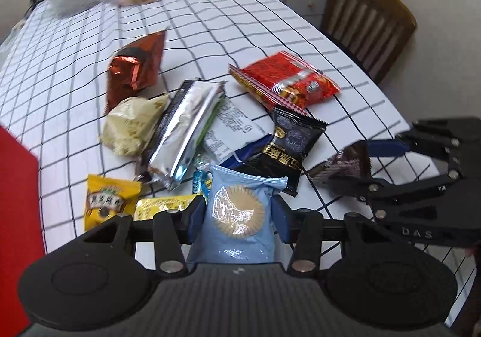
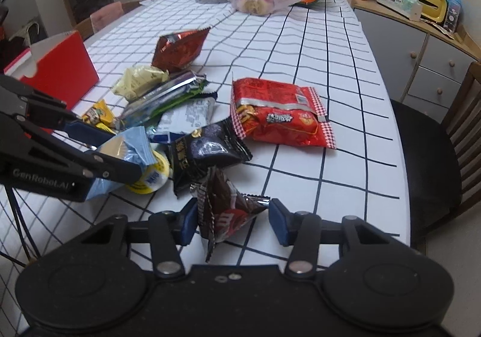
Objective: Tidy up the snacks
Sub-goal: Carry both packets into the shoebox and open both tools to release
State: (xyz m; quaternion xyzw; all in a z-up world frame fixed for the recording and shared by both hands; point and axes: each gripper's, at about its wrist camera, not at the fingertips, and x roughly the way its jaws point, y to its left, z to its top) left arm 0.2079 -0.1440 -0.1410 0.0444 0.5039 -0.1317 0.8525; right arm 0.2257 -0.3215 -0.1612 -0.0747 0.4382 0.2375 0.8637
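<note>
On the checked tablecloth [image 2: 330, 45], from the left, the red box [image 2: 60, 66] is standing at the table's edge; the left gripper [image 1: 237, 216], lettered "GenRobot.AI", is clamping a light blue packet [image 1: 240, 213]; the right gripper [image 2: 233, 216] is pinching a brown M&M's bag [image 2: 228, 210]. Bare cloth is lying open rightward toward the chair [image 2: 427, 156].

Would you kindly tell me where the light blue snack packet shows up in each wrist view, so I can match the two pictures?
Left wrist view: the light blue snack packet sits bottom centre, squeezed between that gripper's own jaws.
Right wrist view: it appears at the left edge, mid-height, held by the other gripper reaching in from the left.
Shared landmark: the black snack packet lies just right of it in both views.
</note>
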